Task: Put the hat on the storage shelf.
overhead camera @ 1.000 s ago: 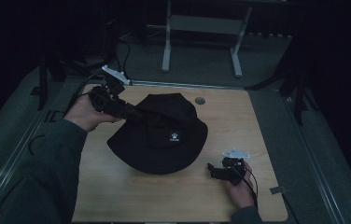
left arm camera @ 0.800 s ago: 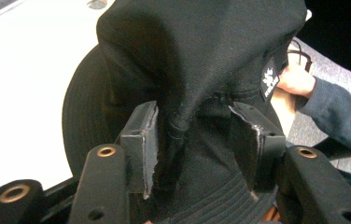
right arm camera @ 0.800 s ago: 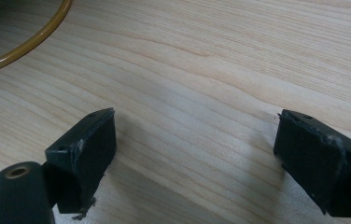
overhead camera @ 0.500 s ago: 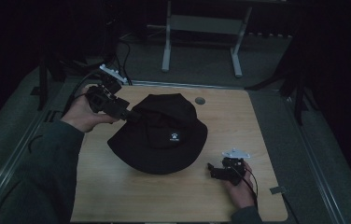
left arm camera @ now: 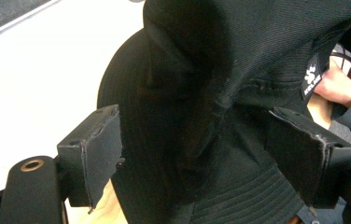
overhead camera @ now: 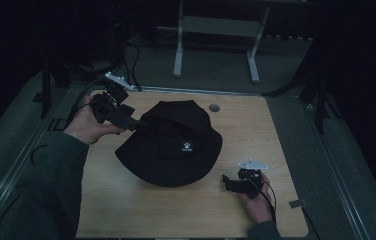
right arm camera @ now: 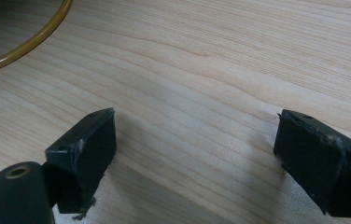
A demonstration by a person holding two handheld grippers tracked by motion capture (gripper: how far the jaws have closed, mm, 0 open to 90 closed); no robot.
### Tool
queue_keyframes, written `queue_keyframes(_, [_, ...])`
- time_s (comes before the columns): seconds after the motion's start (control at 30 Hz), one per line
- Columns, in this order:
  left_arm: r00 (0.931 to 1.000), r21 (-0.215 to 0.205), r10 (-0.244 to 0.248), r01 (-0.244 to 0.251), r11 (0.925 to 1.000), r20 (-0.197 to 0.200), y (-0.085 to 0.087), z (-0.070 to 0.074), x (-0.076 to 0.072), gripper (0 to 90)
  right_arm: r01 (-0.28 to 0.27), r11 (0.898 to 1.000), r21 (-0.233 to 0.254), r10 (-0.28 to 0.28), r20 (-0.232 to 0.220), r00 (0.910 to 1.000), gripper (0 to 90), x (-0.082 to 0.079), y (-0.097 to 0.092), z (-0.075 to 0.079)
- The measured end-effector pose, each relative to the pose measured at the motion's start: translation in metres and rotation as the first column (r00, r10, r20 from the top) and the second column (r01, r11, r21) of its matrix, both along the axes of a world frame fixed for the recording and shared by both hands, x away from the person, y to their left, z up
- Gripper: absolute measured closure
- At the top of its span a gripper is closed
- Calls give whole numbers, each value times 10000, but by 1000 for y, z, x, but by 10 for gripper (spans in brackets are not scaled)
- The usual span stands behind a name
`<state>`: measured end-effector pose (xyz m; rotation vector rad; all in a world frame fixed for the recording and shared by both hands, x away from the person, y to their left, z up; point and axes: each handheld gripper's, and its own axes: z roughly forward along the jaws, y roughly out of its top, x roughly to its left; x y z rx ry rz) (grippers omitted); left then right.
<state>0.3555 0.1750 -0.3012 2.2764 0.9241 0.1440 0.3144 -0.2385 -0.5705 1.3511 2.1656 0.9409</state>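
Observation:
A black bucket hat (overhead camera: pixel 176 145) with a small white paw label lies crown up in the middle of the wooden table (overhead camera: pixel 256 130). My left gripper (overhead camera: pixel 135 124) reaches in from the left at the hat's back-left side. Its jaws have just been opening. In the left gripper view the hat (left arm camera: pixel 220 70) sits between the spread jaws of the left gripper (left arm camera: pixel 197 154), and the pads stand off the fabric. My right gripper (overhead camera: pixel 224 181) rests low near the front right, just off the brim. In its own view the right gripper (right arm camera: pixel 197 154) is open over bare wood.
A round cable hole (overhead camera: pixel 214 107) sits in the table behind the hat. A yellow cable (right arm camera: pixel 29 42) curves over the wood ahead of the right gripper. A metal stand (overhead camera: pixel 216 30) is on the floor beyond the table. A small grey tab (overhead camera: pixel 296 203) juts from the right edge.
The left gripper's jaws have spread apart and let go of the hat's back-left side. The hat and both hands have stayed where they were.

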Motion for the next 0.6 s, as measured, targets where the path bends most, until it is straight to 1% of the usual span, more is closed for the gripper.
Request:
queue_keyframes(0.2, [9989,-72,248,-246,9997,395,9,2,-5,207,1,10000,1,-1,-2,10000,127,0,0,0])
queue_keyframes(0.27, [9978,-179,348,-338,9993,565,13,3,-6,209,-2,10000,-1,2,6,10000,127,0,0,0])
queue_keyframes(0.43, [9922,-282,673,-646,9975,1046,19,2,-13,218,1,10000,0,-1,-2,10000,127,0,0,0])
queue_keyframes(0.57, [9881,-387,877,-835,9958,1261,25,-1,-17,219,1,10000,1,-1,-3,10000,127,0,0,0])
queue_keyframes(0.6, [9881,-387,877,-835,9958,1261,25,-1,-17,219,0,10000,1,0,-2,10000,127,0,0,0])
